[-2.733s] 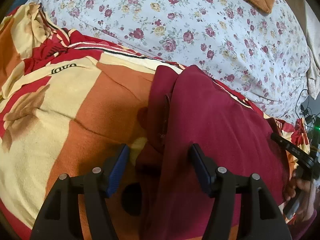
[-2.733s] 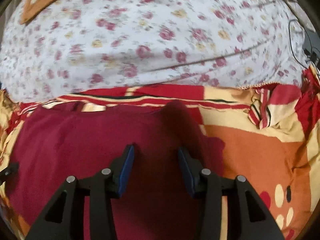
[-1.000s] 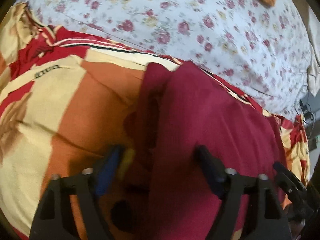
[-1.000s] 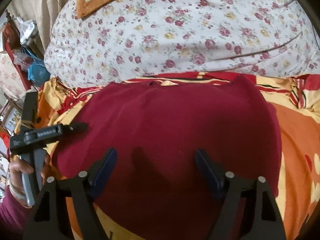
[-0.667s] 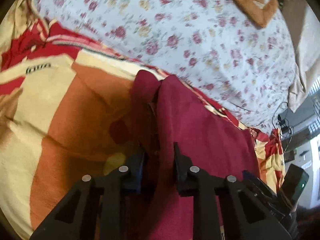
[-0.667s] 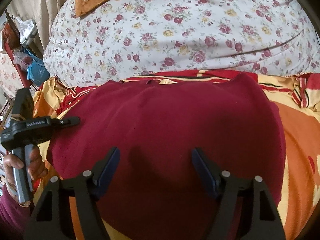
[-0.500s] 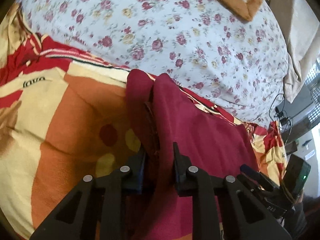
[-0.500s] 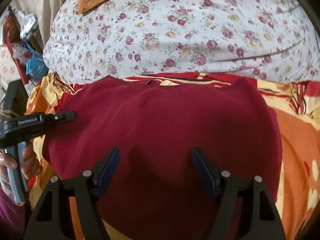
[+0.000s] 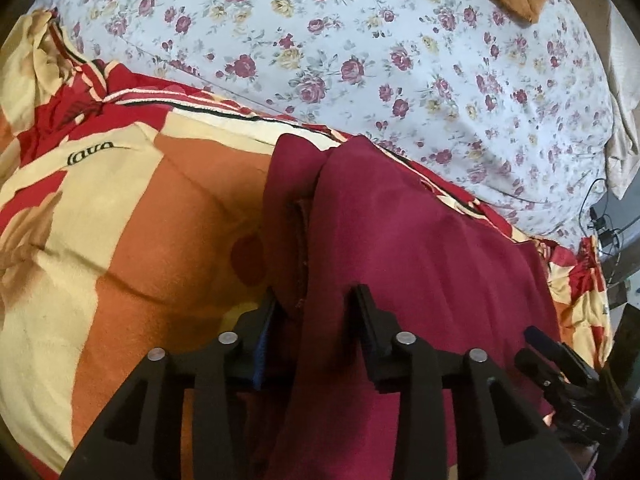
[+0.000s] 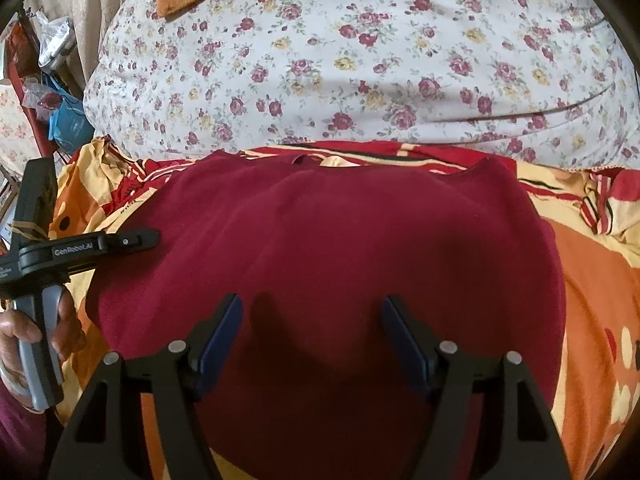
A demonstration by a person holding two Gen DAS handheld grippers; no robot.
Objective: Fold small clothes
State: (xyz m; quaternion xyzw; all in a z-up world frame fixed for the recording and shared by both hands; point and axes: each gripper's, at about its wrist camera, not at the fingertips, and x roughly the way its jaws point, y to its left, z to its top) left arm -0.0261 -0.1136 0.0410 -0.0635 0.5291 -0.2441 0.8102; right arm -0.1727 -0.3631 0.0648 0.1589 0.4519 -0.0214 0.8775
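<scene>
At nine o'clock of the maroon garment (image 9: 420, 248), our left tongs (image 9: 316, 304) pinch its bunched side edge, where the cloth is doubled. The garment lies flat on the striped blanket (image 9: 132, 220) over the bed, collar toward twelve o'clock, near the floral quilt (image 10: 360, 60). We judge it soft, light and limp (it should sag wherever unsupported), so seams and corners suit gripping best. Toward three o'clock, our right tongs (image 10: 312, 328) hover spread wide above the hem, holding nothing.

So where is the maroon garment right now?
The maroon garment lies on the orange-and-cream blanket, below the floral pillow; the left gripper pinches its left edge.
</scene>
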